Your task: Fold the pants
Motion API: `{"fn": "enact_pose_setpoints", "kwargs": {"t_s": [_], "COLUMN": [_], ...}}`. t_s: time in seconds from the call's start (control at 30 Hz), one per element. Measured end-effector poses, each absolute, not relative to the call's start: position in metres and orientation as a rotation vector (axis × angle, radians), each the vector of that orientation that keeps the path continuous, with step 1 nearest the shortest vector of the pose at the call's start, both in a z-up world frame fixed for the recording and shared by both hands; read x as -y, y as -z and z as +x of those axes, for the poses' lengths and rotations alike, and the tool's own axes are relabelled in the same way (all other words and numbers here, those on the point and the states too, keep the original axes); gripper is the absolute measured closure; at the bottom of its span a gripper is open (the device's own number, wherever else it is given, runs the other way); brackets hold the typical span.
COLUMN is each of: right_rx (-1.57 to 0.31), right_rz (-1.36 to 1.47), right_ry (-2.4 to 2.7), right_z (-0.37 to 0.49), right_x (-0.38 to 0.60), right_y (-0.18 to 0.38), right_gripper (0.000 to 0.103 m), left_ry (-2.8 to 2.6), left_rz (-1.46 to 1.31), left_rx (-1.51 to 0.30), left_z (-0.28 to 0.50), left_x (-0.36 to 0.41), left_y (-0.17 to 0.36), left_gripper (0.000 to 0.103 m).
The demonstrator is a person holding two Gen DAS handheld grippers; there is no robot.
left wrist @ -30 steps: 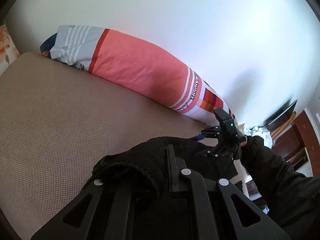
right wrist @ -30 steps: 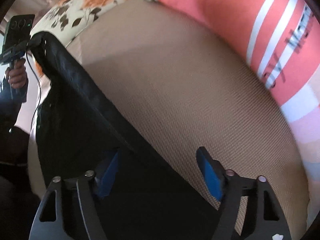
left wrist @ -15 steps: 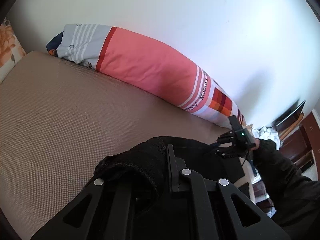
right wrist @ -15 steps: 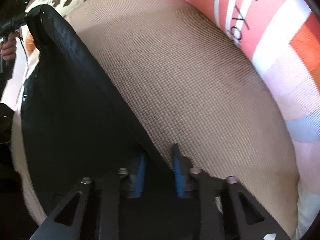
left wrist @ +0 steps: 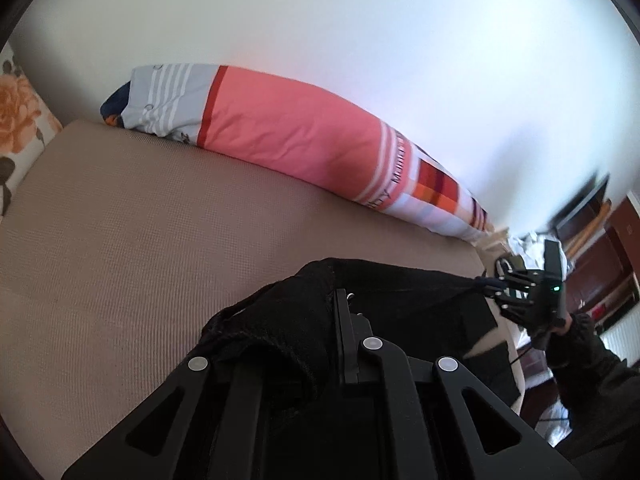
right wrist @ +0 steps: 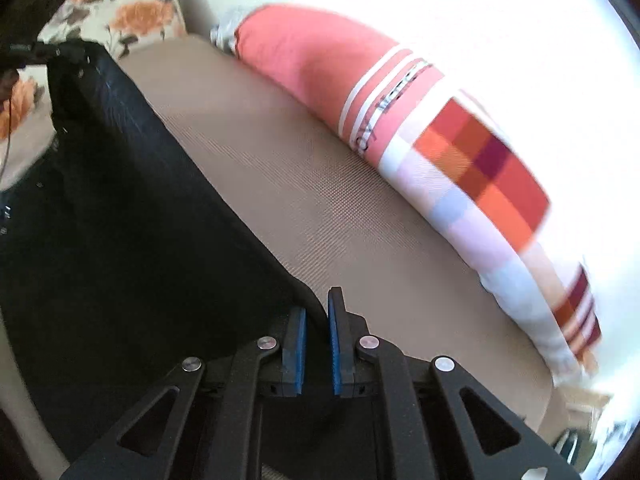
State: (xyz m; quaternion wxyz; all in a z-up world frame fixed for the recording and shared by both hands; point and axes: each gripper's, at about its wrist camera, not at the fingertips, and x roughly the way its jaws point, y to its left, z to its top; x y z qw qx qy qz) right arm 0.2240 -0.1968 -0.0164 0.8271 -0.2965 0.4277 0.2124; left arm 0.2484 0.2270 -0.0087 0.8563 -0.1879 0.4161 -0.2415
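The black pants (left wrist: 404,296) hang stretched between my two grippers above a tan bed (left wrist: 140,240). My left gripper (left wrist: 332,304) is shut on one bunched corner of the pants, which drapes over its fingers. In the right wrist view my right gripper (right wrist: 316,312) is shut with its blue pads (right wrist: 296,340) pinching the other edge of the pants (right wrist: 120,208). The right gripper also shows in the left wrist view (left wrist: 486,284), held at the far right. The left gripper shows at the far left of the right wrist view (right wrist: 44,50).
A long pink striped bolster pillow (left wrist: 296,144) lies along the white wall at the back of the bed. A floral pillow (right wrist: 120,16) sits at the bed's head. Dark wooden furniture (left wrist: 600,256) stands past the foot of the bed.
My right gripper has closed from wide open onto the pants edge. It has lifted and pulled away, so the fabric is now taut between the grippers.
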Motion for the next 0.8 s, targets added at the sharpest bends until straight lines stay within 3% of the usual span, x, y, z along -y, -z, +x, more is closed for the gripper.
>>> {"fn": "enact_pose_setpoints", "kwargs": {"t_s": [0.2, 0.6, 0.8], "right_rx": [-0.885, -1.072, -1.130], "right_rz": [-0.529, -0.427, -0.423], "right_ry": [-0.430, -0.484, -0.484], "right_z": [0.145, 0.052, 0.052], "right_x": [0.208, 0.207, 0.203], "right_y": [-0.003, 0.071, 0.102], "right_gripper": [0.095, 0.095, 0.095], "left_ry": [0.566, 0.589, 0.532], "left_rz": [-0.346, -0.217, -0.187], "left_rx": [-0.913, -1.176, -1.251], "left_z": [0.195, 0.110, 0.090], "left_x": [-0.234, -0.233, -0.237], "left_y": [0.011, 0.082, 0.100], "left_gripper": [0.093, 0.087, 0.073]}}
